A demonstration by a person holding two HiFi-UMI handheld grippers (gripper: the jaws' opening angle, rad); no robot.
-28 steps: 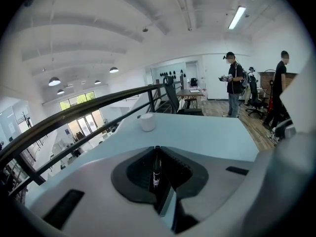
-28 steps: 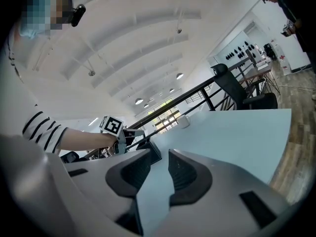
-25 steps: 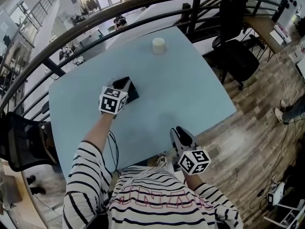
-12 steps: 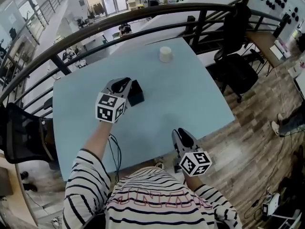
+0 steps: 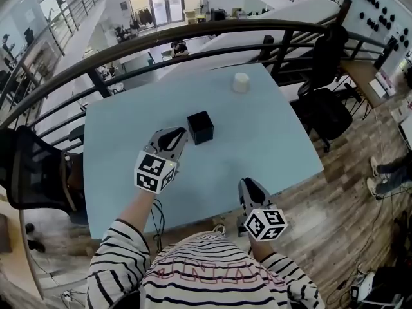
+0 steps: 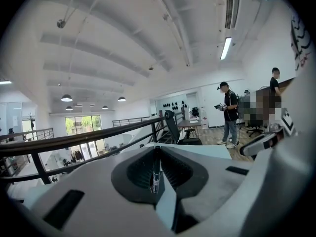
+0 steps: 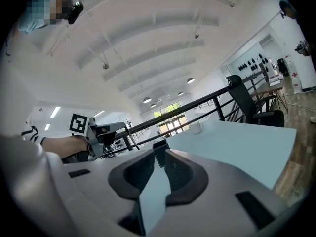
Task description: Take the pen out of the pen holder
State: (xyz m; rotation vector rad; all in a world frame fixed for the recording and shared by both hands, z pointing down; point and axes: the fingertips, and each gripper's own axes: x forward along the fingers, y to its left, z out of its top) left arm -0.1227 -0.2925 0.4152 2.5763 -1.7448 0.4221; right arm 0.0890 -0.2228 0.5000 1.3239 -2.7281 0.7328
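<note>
The black cube pen holder (image 5: 200,127) stands near the middle of the pale blue table (image 5: 270,140). My left gripper (image 5: 178,134) hovers just left of it and nearer me, apart from it. In the left gripper view a thin pen (image 6: 155,174) stands upright, pinched between the pads of that gripper (image 6: 156,149). My right gripper (image 5: 246,183) is over the table's near edge; its jaws are closing with nothing between them. The right gripper view shows the holder (image 7: 160,152) beyond the gap of the right gripper (image 7: 159,156), and the left gripper (image 7: 101,135) to the left.
A white cup (image 5: 241,82) sits near the table's far edge. A dark railing (image 5: 129,50) runs behind the table. A black office chair (image 5: 322,102) stands to the right and another chair (image 5: 32,172) to the left. People stand far off in the left gripper view.
My left gripper has drawn back from over the pen holder toward me and risen, so the holder now shows whole. The right gripper has shifted a little.
</note>
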